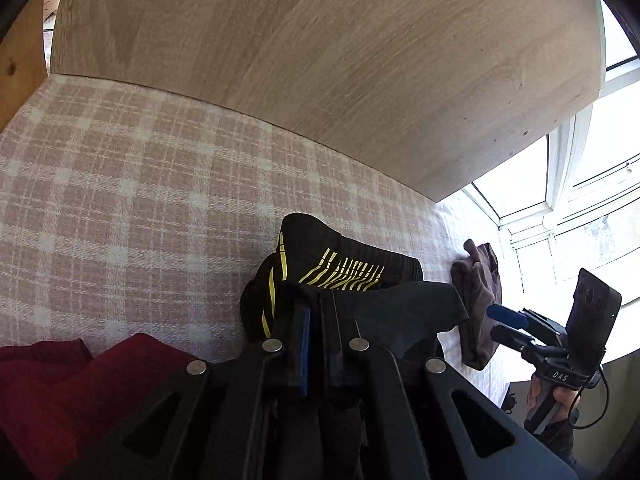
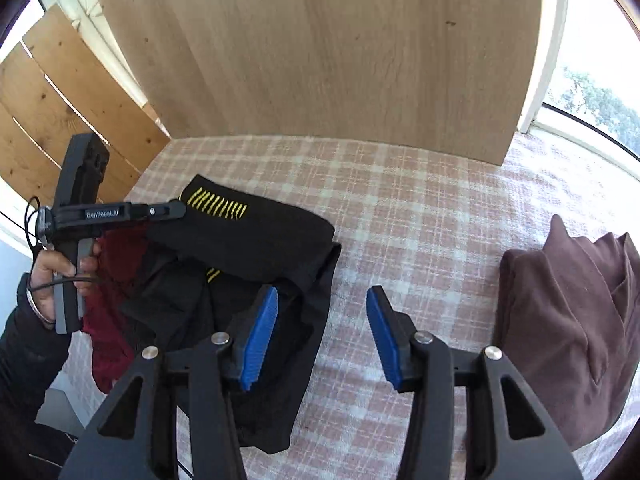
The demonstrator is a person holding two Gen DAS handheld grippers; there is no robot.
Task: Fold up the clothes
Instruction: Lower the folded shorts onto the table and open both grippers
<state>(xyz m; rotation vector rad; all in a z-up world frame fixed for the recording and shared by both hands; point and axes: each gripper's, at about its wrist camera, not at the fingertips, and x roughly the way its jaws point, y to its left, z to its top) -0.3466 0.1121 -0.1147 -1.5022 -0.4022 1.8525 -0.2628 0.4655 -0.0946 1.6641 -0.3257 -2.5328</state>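
Left gripper [image 1: 316,320]: its jaws are drawn together on a fold of the black garment [image 2: 256,236], the blue pads nearly meeting with dark cloth pinched between them. From the right wrist view, this gripper [image 2: 176,210] reaches in from the left, its tip at the garment's edge near the yellow stripe markings; a hand [image 2: 60,276] in a dark sleeve grips its handle.

Right gripper [image 2: 322,332]: jaws stand wide apart, blue pads [image 2: 260,336] bare, nothing between them. It hovers above the checked cloth [image 2: 420,208], its left finger over the black garment's near edge.

The black garment lies partly folded on the checked cloth, left of centre, with a red garment [image 2: 108,320] beneath and beside it at the left edge. A brown garment [image 2: 568,320] sits bundled at the right, well apart from the black one. A wooden board [image 2: 320,52] stands upright behind the surface. Windows [image 1: 560,200] lie beyond.
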